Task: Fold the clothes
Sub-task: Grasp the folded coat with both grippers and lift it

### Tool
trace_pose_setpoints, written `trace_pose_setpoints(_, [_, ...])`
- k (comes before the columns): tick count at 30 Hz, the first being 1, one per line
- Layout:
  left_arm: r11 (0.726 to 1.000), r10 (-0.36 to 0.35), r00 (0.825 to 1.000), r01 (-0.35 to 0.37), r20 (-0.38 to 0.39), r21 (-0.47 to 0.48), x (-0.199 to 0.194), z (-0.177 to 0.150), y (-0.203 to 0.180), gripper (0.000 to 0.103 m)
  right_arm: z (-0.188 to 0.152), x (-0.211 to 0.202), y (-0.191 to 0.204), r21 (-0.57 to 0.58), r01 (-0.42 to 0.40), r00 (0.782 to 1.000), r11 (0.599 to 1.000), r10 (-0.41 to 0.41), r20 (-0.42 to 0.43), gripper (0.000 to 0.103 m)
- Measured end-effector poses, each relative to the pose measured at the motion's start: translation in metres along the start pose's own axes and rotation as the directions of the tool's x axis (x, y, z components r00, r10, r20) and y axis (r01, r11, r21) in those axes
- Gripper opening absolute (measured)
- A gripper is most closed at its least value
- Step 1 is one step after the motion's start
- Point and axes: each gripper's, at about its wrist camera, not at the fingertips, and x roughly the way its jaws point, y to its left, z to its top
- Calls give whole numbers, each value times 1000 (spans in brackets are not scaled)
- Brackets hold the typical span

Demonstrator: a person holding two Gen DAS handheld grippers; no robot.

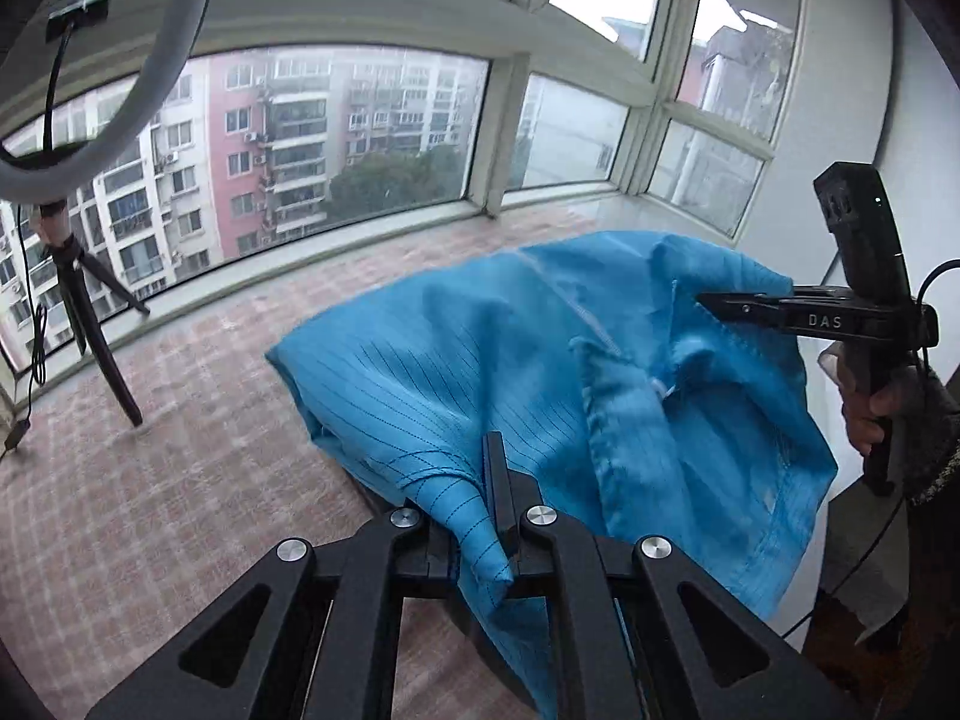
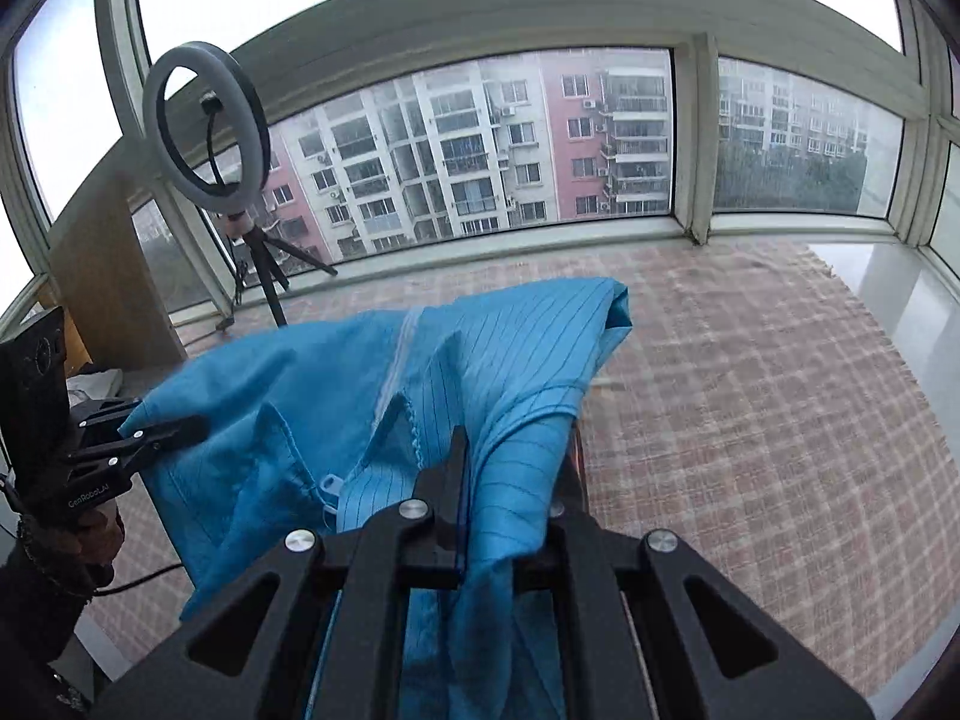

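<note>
Garment (image 1: pixel 480 348): one, blue. Grippers: two, left (image 1: pixel 495 450) and right (image 2: pixel 459 444). Ring light (image 2: pixel 204 126): one. Tripod (image 2: pixel 270 264): one. Checked mat (image 2: pixel 750 408): one.

The checked mat (image 2: pixel 780 420) lies bare to the right — room to pass; on the left the ring light's tripod (image 1: pixel 90 312) and a wooden cabinet (image 2: pixel 114 276) crowd in.

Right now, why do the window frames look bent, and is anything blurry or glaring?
Left wrist view: the fisheye lens bows the window frame, the plaid cloth is smeared, and the sky is blown out white. Right wrist view: the same curving, with sharper plaid; soft daylight, no hard shadows on the blue garment.
</note>
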Motion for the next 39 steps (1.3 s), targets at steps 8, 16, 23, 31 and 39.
trace_pose_setpoints(8, [999,26,999,-26,-18,-32,-50,-3,13,27,-28,-3,-66,218,-149,989,964,145,37,28])
trace_pose_setpoints(16, [997,54,991,-59,125,40,-50,64,-15,28,29,-2,-36,39,-103,987,994,98,127,28])
trace_pose_setpoints(23, [985,124,992,-120,-22,127,45,32,-5,28,13,96,-53,-10,-1,998,1000,0,-69,28])
trace_pose_setpoints(31, [977,119,991,-127,57,170,-37,27,-11,26,3,48,-91,125,39,999,991,-40,0,28])
trace_pose_setpoints(39, [986,10,996,5,-93,167,-12,-19,-27,26,-46,-5,-73,155,-59,997,986,50,60,43])
